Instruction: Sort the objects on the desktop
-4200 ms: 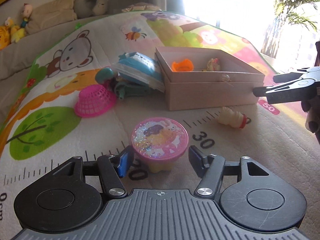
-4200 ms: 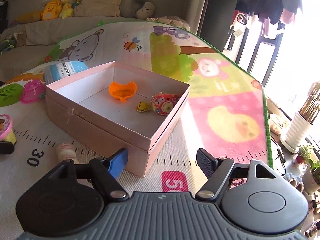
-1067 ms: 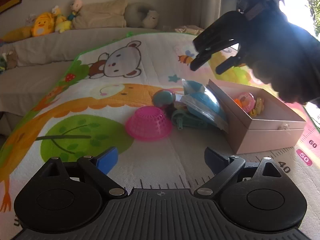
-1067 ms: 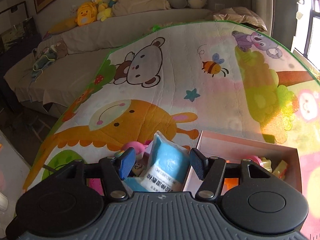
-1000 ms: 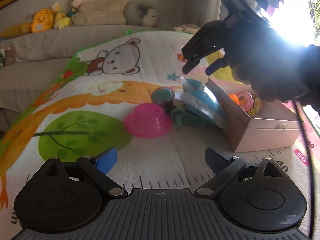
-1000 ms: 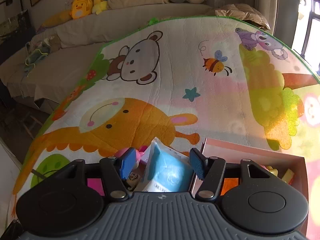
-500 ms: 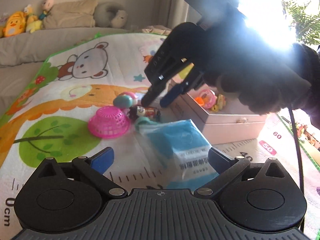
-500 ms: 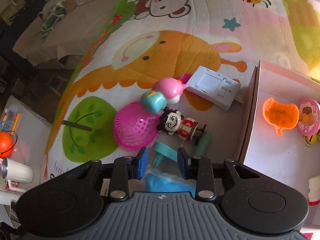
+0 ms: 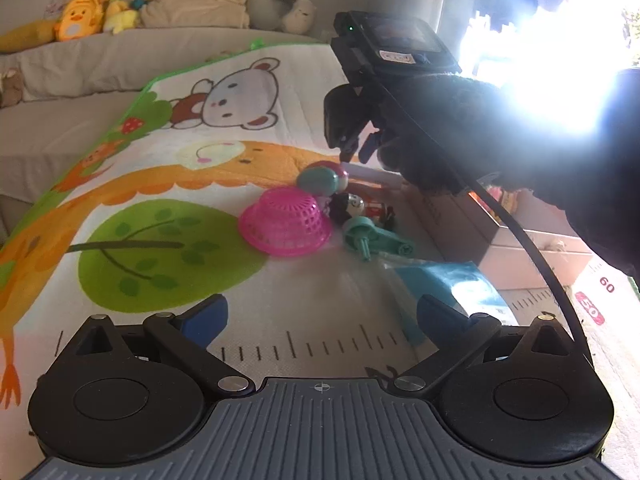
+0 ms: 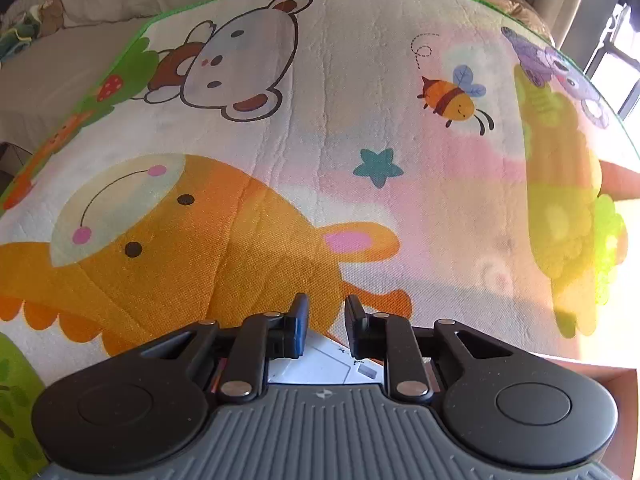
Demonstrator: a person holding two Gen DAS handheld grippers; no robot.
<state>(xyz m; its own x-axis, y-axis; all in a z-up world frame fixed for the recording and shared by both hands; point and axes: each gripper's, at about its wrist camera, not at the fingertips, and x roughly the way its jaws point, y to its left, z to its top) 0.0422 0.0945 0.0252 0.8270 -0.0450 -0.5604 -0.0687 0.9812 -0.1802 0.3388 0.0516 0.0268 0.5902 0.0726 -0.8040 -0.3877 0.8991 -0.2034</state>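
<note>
My left gripper stands open low over the play mat, nothing between its fingers. A blue tissue pack lies flat just beyond its right finger. Farther on sit an upturned pink basket, a teal-and-pink egg toy, a small figurine and a teal plastic piece. My right gripper, held in a dark glove, points down just above a flat white piece. Its jaws are closing to a narrow gap that shows only mat. The white piece lies under the fingers' base.
The open pink box stands right of the toys, partly hidden by the gloved hand; its corner shows at the right wrist view's lower right. A sofa with plush toys runs along the back. Window glare washes out the upper right.
The blue pack, which leaned on the box a second ago, now lies flat on the mat. My right gripper dropped toward the white piece and its jaws drew nearly together.
</note>
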